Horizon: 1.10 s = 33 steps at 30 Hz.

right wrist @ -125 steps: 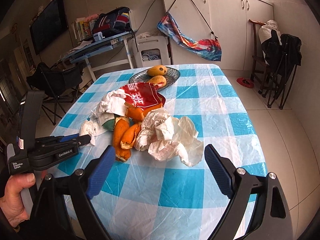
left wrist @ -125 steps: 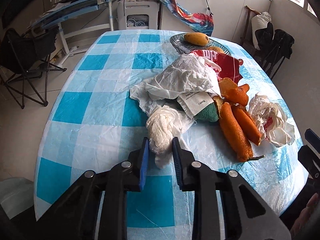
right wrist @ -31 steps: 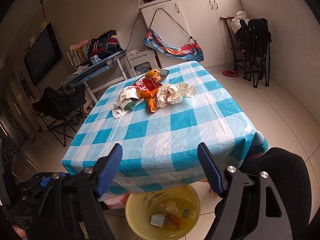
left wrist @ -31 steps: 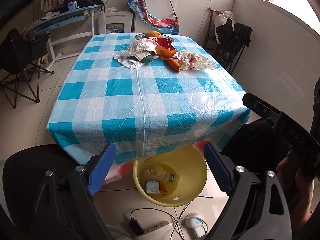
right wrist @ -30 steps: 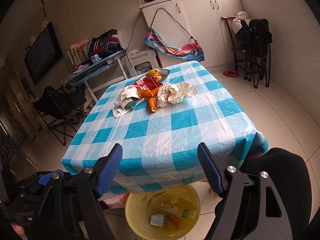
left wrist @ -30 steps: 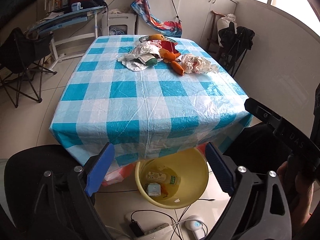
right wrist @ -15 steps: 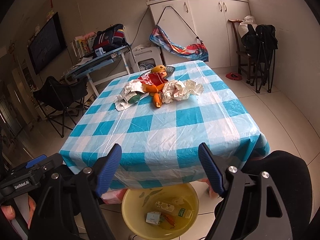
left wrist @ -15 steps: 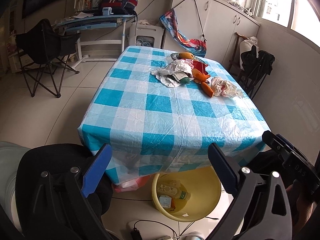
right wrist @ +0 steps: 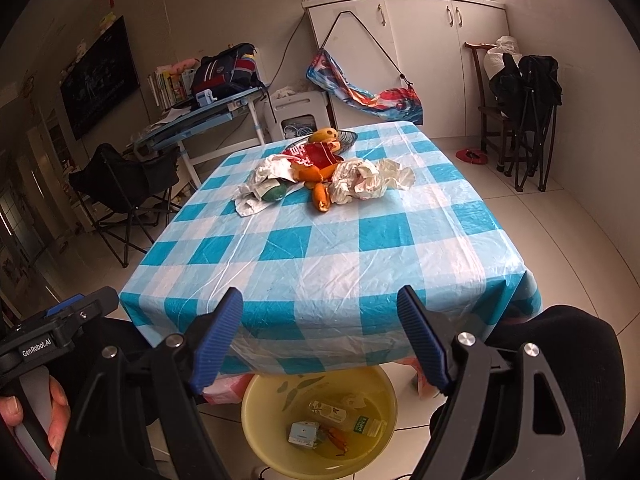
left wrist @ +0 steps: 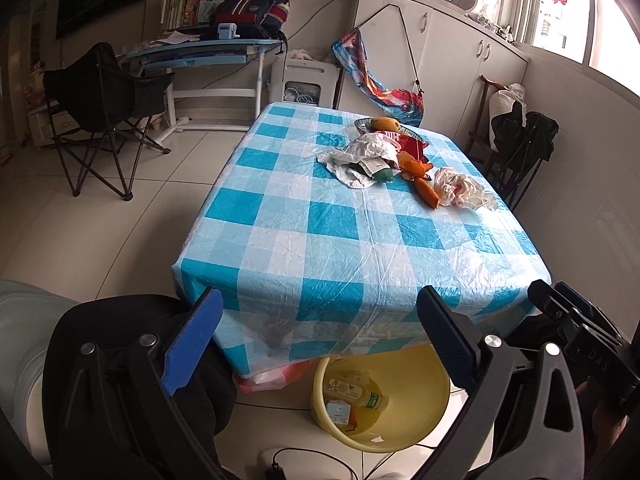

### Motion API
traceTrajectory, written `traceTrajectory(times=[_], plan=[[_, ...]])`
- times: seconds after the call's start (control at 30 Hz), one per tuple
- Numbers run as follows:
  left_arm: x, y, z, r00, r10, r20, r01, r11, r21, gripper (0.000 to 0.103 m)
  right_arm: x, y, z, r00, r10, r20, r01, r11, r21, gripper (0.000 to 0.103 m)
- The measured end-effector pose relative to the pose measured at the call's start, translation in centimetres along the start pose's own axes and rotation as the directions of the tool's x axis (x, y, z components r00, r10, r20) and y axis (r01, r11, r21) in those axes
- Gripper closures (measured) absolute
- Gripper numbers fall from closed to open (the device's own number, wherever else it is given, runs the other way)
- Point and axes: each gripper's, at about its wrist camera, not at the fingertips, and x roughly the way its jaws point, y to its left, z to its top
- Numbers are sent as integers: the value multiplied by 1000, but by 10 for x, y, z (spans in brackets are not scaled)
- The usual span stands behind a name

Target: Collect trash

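Observation:
A trash pile lies at the far part of the blue-checked table (left wrist: 328,240): a crumpled white bag (left wrist: 368,152), orange peels (left wrist: 424,186), a red wrapper (right wrist: 316,154) and crumpled white paper (left wrist: 460,190) (right wrist: 368,180). A yellow basin (left wrist: 400,404) (right wrist: 320,424) on the floor below the near table edge holds a bottle, a small box and scraps. My left gripper (left wrist: 320,340) is open and empty, held low in front of the table. My right gripper (right wrist: 320,340) is open and empty above the basin.
A dark plate with yellow fruit (right wrist: 332,136) stands behind the pile. A black folding chair (left wrist: 100,112) and a desk (left wrist: 200,48) are at the left, white cabinets (right wrist: 420,60) and a chair with bags (right wrist: 520,92) at the right. Cables lie on the floor near the basin.
The left gripper let go of the white bag it held on the table. Both grippers pulled back and down off the table and now sit by the yellow basin; the left view rose slightly.

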Motion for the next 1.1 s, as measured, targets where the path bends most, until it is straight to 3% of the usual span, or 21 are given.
traceTrajectory(times=[1.1], plan=[[5, 3, 19, 1000, 12, 19, -12, 999, 32, 8, 4, 8, 1, 1000, 13, -3, -13, 999, -35, 26]])
